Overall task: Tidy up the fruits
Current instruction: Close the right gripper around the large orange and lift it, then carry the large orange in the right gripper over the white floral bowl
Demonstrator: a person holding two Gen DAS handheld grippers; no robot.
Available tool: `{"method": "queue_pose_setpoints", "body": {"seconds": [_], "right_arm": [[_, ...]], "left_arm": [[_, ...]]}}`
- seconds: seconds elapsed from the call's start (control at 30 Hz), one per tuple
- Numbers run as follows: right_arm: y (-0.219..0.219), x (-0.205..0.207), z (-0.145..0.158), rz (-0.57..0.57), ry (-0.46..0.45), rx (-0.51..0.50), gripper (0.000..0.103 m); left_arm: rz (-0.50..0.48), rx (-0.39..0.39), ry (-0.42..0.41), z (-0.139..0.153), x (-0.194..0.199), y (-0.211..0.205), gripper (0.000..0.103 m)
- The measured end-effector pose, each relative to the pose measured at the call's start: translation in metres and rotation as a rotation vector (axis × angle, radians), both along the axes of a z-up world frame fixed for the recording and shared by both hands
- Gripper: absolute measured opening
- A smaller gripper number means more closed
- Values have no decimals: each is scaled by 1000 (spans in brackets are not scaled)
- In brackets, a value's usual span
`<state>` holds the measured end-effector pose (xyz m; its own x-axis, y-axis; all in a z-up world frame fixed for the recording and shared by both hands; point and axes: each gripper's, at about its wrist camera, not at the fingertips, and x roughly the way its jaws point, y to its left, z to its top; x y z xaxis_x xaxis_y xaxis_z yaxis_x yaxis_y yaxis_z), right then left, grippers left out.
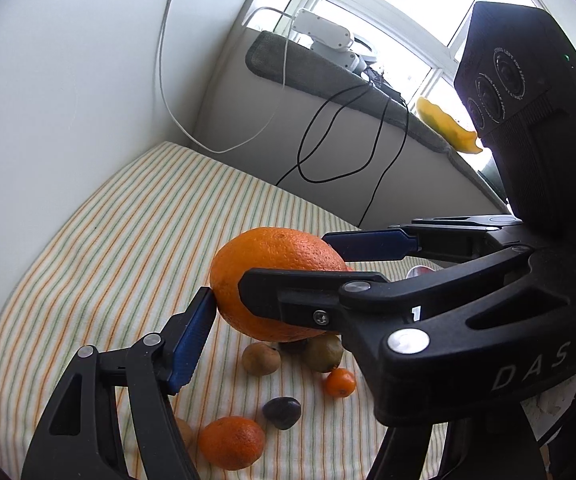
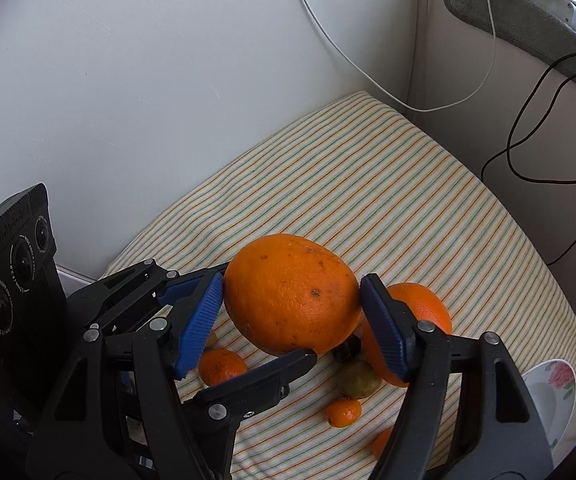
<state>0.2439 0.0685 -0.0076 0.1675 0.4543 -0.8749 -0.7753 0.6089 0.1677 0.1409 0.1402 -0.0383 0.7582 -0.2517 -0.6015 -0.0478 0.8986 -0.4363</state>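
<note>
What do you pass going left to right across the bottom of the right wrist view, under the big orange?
Small orange → greenish-brown fruit → floral bowl at the right edge. The tiny orange sits below the greenish one, overlapping it sideways, so it is left out.

Both hand-held grippers clamp one large orange (image 2: 291, 292), held off the bed. The right hand-held gripper (image 2: 291, 316) points steeply down, its blue pads (image 2: 200, 324) pressed on the fruit's two sides. The left hand-held gripper (image 1: 280, 280) reaches in from the side, tilted gently down, its pads likewise against the peel.
</note>
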Motion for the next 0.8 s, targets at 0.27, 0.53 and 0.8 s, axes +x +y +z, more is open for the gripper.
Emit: {"method": "queue_pose_setpoints", "body": {"seconds": [0.27,0.53,0.8], "right_arm": [[-35,-14,31,-34,-34,20,74],[-78,-20,48,-85,-50,33,74],[-123,-32,53,-146,-49,39,73]], "left_arm": [[-36,16,-32,19,-6,-29,69],[-92,19,-48,32,-7,-68,69],[-158,24,-49,34,0,-108,69]]}}
